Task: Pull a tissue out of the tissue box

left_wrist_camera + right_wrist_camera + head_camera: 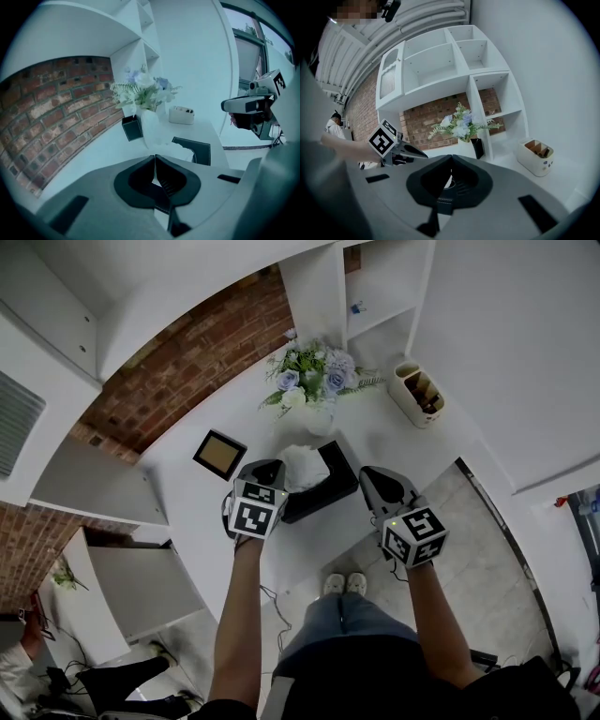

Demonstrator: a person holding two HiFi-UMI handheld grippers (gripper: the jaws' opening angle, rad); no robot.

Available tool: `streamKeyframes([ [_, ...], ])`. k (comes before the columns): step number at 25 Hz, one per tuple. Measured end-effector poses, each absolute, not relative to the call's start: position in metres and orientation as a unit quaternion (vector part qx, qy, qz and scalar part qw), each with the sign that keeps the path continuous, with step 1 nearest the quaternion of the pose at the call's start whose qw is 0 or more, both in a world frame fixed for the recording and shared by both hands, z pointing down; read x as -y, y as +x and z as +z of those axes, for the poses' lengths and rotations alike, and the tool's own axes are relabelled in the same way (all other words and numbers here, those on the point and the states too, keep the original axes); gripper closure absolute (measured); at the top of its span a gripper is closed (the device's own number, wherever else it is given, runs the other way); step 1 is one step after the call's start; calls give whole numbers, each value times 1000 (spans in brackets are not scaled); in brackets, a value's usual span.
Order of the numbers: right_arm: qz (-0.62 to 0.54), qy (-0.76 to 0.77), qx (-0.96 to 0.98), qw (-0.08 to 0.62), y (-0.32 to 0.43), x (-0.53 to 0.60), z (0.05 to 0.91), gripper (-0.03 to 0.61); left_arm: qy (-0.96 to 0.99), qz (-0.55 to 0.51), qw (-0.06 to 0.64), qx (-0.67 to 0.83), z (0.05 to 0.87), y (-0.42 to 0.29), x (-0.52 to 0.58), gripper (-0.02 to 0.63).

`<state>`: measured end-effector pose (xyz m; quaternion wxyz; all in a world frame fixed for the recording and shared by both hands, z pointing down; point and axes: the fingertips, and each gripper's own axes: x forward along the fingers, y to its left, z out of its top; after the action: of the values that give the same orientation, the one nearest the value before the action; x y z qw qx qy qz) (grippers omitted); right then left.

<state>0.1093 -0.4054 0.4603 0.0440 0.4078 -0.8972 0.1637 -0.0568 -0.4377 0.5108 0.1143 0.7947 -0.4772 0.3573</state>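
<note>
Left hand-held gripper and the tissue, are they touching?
Touching. The left gripper view shows the left hand-held gripper with jaws closed on a white fold of the tissue, which runs back to the tissue box.

Flower vase (314, 381), white caddy (418, 393) and dark frame (219, 454) on white counter (384, 437)

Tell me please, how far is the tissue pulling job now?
Done: the left gripper is shut, apparently on the tissue. In hand: the tissue stands above the tissue box, its lower part inside. Left: draw it fully clear. The right gripper hangs shut and empty beside the box.
</note>
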Motion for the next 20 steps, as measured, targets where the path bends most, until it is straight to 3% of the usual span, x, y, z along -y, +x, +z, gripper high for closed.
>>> streamKeyframes([
  [20,129,411,902,23,93,386,424,580,812,241,-4,531,383,-67,405,602],
])
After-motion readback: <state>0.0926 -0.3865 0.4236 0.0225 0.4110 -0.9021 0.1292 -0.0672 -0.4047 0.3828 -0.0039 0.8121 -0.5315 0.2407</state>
